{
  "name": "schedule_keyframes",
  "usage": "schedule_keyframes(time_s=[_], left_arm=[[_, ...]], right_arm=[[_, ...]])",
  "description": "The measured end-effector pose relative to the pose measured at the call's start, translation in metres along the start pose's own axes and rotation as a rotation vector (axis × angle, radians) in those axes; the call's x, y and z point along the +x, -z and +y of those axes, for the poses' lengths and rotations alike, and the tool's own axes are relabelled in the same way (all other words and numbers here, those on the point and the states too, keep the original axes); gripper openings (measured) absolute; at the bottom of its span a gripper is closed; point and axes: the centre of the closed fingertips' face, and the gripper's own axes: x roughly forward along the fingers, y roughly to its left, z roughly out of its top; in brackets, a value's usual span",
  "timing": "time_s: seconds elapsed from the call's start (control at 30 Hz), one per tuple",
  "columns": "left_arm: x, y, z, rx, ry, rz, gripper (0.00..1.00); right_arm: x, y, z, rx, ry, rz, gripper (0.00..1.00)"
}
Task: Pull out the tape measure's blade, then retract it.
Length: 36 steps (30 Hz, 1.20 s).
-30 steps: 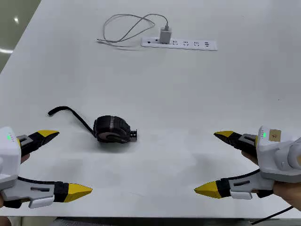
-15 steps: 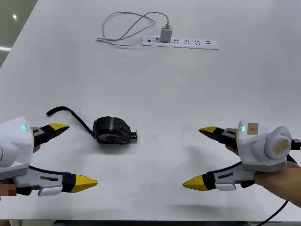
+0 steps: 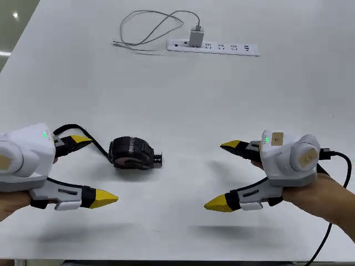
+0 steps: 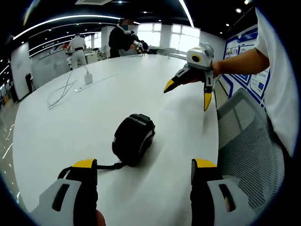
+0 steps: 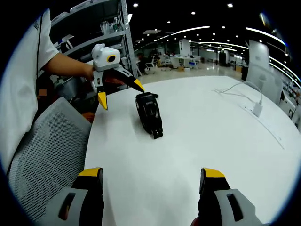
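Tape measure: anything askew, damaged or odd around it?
Nothing stands out. The tape measure lies intact on the table, blade retracted, its wrist strap trailing toward the open left gripper.

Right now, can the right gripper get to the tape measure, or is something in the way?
Probably yes. The right gripper is open and points at the tape measure, with only bare table between them.

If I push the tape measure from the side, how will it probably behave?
The tape measure seems to stand on its narrow edge, so a side push may tip it rather than slide it. Its rounded black case looks rigid and probably dense. The thin strap looks limp and would likely just trail.
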Motion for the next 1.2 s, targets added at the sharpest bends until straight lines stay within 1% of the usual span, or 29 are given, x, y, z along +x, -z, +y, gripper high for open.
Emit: schedule_keyframes(time_s=[0.1, 0.2, 0.3, 0.37, 0.47, 0.5, 0.63, 0.73, 0.97, 1.1, 1.2], left_arm=[[0.005, 0.002, 0.004, 0.015, 0.005, 0.018, 0.74], [0.011, 0.003, 0.010, 0.037, -0.004, 0.038, 0.73], [0.018, 0.004, 0.013, 0.048, 0.013, 0.053, 0.71], [0.023, 0.006, 0.015, 0.060, 0.022, 0.075, 0.70], [0.027, 0.008, 0.019, 0.077, 0.022, 0.093, 0.69], [0.029, 0.009, 0.020, 0.079, 0.029, 0.104, 0.69], [0.034, 0.008, 0.024, 0.097, 0.039, 0.122, 0.67], [0.037, 0.008, 0.027, 0.104, 0.049, 0.134, 0.64], [0.043, 0.008, 0.028, 0.122, 0.076, 0.155, 0.56], [0.046, 0.007, 0.026, 0.134, 0.099, 0.171, 0.50], [0.050, 0.008, 0.023, 0.154, 0.113, 0.185, 0.46]], right_arm=[[0.005, -0.002, -0.002, 0.000, -0.011, 0.005, 0.81], [0.010, -0.004, -0.004, -0.002, -0.021, 0.007, 0.80], [0.016, -0.003, -0.007, -0.007, -0.032, 0.015, 0.79], [0.020, -0.003, -0.008, -0.012, -0.039, 0.022, 0.78], [0.024, -0.004, -0.009, -0.024, -0.040, 0.025, 0.77], [0.026, -0.004, -0.010, -0.028, -0.042, 0.027, 0.77], [0.032, -0.007, -0.012, -0.042, -0.050, 0.032, 0.76], [0.036, -0.008, -0.014, -0.048, -0.055, 0.032, 0.76], [0.045, -0.010, -0.017, -0.056, -0.069, 0.037, 0.74], [0.049, -0.011, -0.018, -0.059, -0.075, 0.038, 0.74], [0.051, -0.014, -0.018, -0.060, -0.080, 0.034, 0.73]])
